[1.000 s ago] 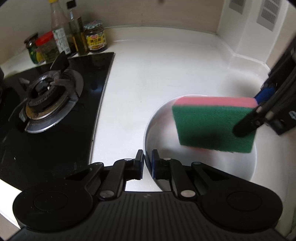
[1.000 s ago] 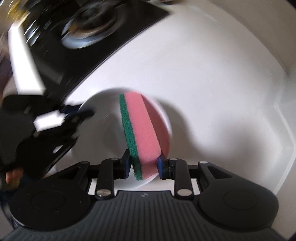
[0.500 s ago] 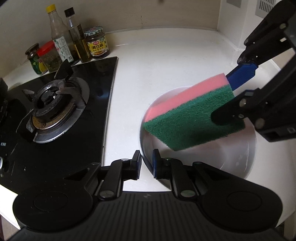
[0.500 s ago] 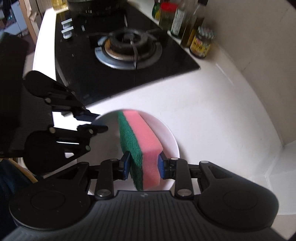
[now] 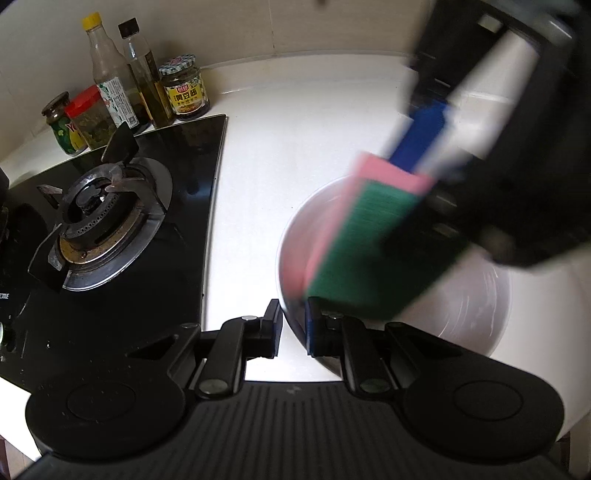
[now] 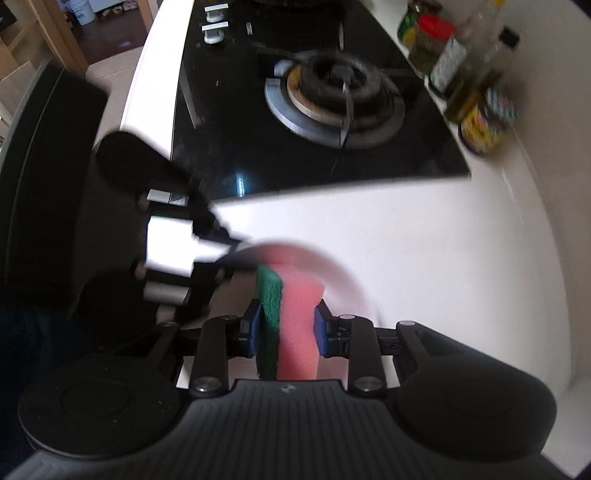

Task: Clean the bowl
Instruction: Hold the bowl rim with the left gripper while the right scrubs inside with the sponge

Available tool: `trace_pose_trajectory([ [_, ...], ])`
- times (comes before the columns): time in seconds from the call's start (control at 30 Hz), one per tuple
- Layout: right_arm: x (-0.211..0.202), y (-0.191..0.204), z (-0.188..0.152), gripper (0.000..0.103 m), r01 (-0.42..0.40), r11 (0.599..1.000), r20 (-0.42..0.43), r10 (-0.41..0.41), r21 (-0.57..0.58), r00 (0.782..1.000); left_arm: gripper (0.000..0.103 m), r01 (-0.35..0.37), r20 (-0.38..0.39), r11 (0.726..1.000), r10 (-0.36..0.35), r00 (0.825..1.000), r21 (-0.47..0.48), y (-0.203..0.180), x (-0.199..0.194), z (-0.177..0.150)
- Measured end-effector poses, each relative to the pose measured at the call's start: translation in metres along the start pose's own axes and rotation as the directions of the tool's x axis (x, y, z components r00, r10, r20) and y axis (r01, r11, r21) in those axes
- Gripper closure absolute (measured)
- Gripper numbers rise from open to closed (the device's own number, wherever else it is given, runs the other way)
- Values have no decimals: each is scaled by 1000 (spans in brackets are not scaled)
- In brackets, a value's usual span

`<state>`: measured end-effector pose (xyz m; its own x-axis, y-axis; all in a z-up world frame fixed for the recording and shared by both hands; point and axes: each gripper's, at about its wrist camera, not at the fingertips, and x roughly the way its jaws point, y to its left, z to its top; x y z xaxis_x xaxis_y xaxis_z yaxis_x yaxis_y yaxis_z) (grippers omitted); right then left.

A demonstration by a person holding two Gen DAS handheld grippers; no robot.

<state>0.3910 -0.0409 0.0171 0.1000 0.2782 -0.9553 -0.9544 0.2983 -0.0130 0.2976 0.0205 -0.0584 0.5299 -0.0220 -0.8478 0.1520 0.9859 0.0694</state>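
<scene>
Only right wrist view shows stove knobs (image 6: 216,24).

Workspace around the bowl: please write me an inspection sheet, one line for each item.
Surface: white counter, with a black gas hob set in it.
Job's things: white bowl on the counter; pink and green sponge over it, blurred.
Clutter: bottles and jars behind the hob.
Grippers: left claw straddles the bowl's near rim, jaws opening, pads off the rim; right claw shut on the sponge.
Cables: nothing seen.
Surroundings: tiled wall; wooden furniture beyond the counter.
</scene>
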Motion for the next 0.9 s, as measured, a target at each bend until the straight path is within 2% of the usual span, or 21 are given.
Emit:
trace_pose_trajectory([
  [0.1,5,-10,8,80,10,999,39,-11,35,999,90,-3,2,1000,3,1000,6,-1,-1,-1],
  [0.23,10,-23,-4,81,37,985,53,-46,168,998,90,-11,3,1000,11,1000,1,-2,-1,-1],
  [0.3,13,-30,-16,81,64,961,36,-77,270,996,90,-15,2,1000,15,1000,0,-2,-1,-1],
  [0.4,10,-38,-40,81,111,891,-2,-123,441,992,90,-18,3,1000,18,1000,-1,-2,-1,-1],
  [0.5,6,-33,-54,81,116,857,-27,-118,503,993,90,-18,-2,1000,18,1000,-5,-2,-1,-1],
  [0.6,3,-26,-59,81,113,863,-22,-117,493,993,89,-3,-15,1000,3,1000,21,0,1,4],
  [0.7,6,-22,-52,81,117,900,-4,-127,421,992,89,36,-38,994,-32,999,104,6,6,18],
  [0.77,7,-19,-45,81,112,926,-3,-119,360,993,89,40,-8,974,-40,999,222,7,7,33],
  [0.9,8,-14,-29,80,74,977,-18,-72,202,997,87,123,-33,922,-120,992,368,8,18,63],
])
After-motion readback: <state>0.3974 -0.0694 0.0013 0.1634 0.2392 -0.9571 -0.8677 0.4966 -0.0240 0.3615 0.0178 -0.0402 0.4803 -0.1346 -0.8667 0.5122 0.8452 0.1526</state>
